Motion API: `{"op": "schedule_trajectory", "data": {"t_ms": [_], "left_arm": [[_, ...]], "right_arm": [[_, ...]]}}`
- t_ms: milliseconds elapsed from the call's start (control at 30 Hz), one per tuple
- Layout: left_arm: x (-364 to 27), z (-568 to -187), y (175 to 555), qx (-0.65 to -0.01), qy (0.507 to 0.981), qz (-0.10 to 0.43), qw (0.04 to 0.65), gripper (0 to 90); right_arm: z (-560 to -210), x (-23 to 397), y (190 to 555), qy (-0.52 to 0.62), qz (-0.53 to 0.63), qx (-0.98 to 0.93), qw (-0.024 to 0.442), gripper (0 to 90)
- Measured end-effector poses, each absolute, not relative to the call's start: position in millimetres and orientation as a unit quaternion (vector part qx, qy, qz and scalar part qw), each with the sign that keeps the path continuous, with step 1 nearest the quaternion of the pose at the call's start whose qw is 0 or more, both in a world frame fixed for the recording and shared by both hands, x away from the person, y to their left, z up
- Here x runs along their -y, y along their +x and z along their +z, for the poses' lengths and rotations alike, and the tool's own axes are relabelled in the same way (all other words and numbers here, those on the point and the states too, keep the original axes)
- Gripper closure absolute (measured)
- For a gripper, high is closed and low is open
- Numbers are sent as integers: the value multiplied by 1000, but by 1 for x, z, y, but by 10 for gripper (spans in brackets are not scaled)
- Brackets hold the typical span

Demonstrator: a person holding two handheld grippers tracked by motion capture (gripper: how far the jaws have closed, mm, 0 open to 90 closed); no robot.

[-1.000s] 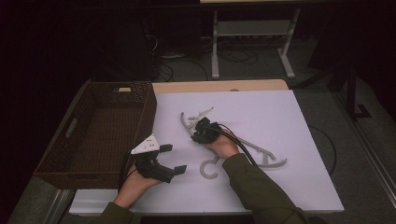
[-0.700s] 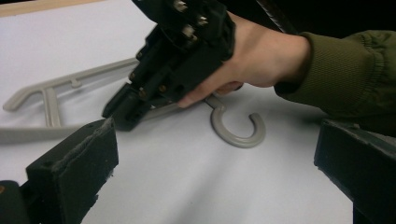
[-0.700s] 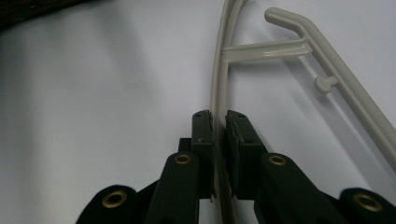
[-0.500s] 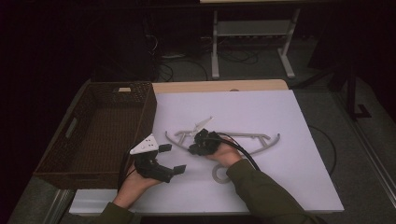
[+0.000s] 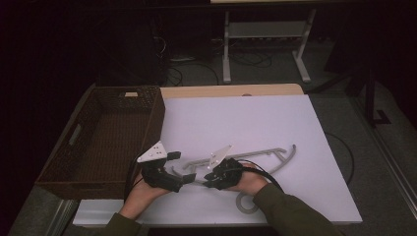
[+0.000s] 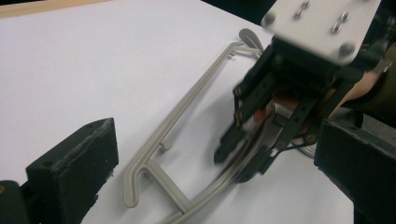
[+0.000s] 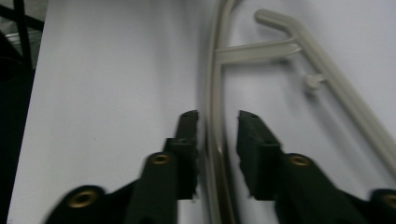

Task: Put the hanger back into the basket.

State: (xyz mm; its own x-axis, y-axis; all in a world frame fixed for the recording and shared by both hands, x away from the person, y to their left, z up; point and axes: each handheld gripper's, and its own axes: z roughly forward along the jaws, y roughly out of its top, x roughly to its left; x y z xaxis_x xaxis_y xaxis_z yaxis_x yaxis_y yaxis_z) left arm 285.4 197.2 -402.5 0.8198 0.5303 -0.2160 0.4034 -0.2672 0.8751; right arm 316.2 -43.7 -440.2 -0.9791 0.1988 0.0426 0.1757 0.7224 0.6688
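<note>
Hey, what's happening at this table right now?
A person holds a gripper in each hand over a white table. The right gripper straddles the curved bar of a grey plastic hanger lying flat; its jaws have just been opening, and a gap shows beside the bar on one side. The left gripper waits open close by, holding nothing. A brown wicker basket sits at the left.

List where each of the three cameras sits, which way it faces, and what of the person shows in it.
High view: above the person's side, looking forward and down on the white table; both forearms, left tongs and right tongs.
Left gripper view: rides the left tongs, facing the right tongs and the hand behind them.
Right gripper view: rides the right tongs, whose jaws have just been opening with a rail between them.
All three share the grey plastic clothes hanger.
</note>
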Motion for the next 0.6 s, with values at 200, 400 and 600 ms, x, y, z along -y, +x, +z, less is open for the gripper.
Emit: {"op": "schedule_trajectory", "data": {"t_ms": [200, 400, 600], "left_arm": [[-197, -403, 285, -295, 795, 58, 527, 0], [-197, -403, 285, -295, 796, 60, 525, 0], [-196, -404, 286, -295, 798, 59, 522, 0]], "right_arm": [[-419, 92, 317, 185, 385, -903, 37, 681], [-415, 169, 327, 312, 363, -874, 80, 869], [-426, 208, 337, 376, 329, -860, 104, 897]]}}
